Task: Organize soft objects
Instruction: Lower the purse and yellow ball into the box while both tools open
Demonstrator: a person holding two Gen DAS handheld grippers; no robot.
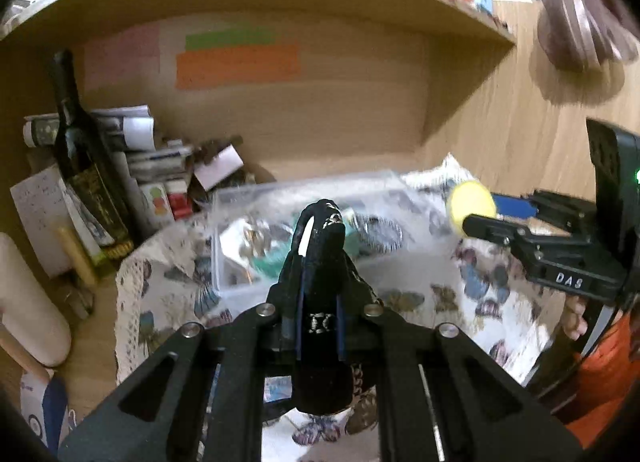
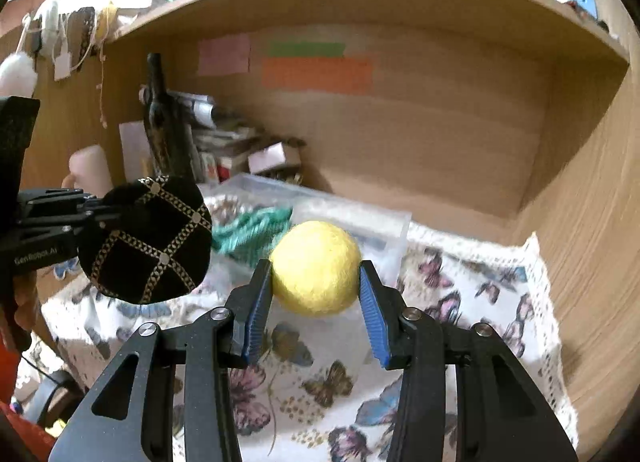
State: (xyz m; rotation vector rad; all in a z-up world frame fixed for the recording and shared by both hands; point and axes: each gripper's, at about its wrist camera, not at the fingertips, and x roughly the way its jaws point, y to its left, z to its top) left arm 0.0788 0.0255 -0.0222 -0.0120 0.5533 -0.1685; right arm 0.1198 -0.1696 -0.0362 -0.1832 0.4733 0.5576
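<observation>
My left gripper [image 1: 318, 258] is shut on a black velvet pouch with gold trim [image 1: 320, 302], held in the air above the butterfly cloth; the pouch also shows in the right wrist view [image 2: 148, 238]. My right gripper [image 2: 316, 282] is shut on a yellow felt ball [image 2: 316, 266], which also shows in the left wrist view [image 1: 472, 204]. A clear plastic box [image 2: 352, 218] stands just beyond both, with a teal knitted piece [image 2: 252, 234] inside.
The butterfly-print cloth [image 2: 460, 302] covers the shelf floor. A dark wine bottle [image 1: 80, 166], stacked papers and small boxes [image 1: 160, 158] crowd the back left corner. Wooden walls close the back and the right side [image 2: 580, 222]. A pale roll [image 1: 28, 302] lies at the left.
</observation>
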